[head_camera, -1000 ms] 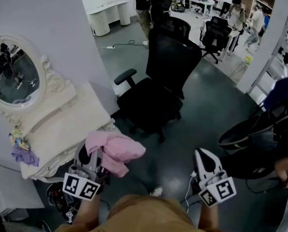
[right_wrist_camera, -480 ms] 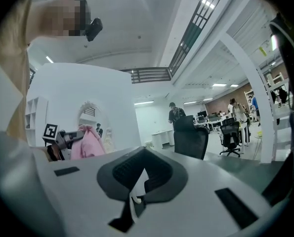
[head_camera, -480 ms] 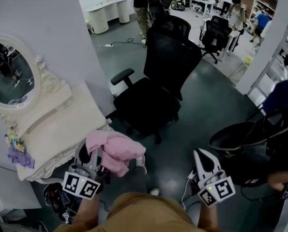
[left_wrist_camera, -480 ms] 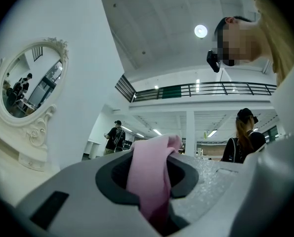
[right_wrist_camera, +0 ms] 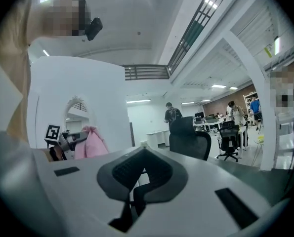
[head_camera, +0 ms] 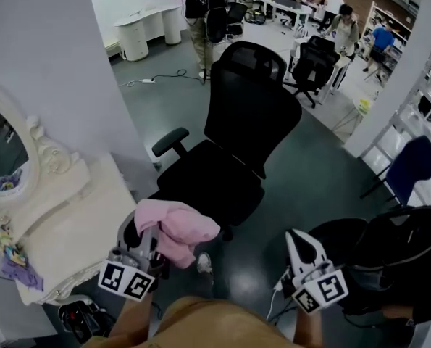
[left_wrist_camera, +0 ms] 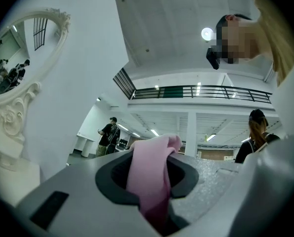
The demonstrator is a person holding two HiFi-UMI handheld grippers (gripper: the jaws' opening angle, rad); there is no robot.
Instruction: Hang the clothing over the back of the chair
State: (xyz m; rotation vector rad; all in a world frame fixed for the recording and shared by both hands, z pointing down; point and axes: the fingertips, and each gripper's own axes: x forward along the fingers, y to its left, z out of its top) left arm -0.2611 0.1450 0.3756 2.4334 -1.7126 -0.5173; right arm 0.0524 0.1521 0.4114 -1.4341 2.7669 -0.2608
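Clothing [head_camera: 177, 227], pink and bunched, pinched between narrow jaws of left gripper [left_wrist_camera: 151, 154], near chair [head_camera: 251, 114], not yet over its back. Right gripper [right_wrist_camera: 142, 154] closed on nothing. Likely risks: slipping from 1 thin pinch; snagging the armrest; sliding off undraped.

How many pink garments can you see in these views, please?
1: the pink garment, clamped in the left gripper, just short of the black chair; another could be hidden.

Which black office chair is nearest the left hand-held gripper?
The large black mesh-backed chair directly ahead of the left hand-held gripper holding the crumpled pink clothing; the smaller black chair stands far off by the desks.
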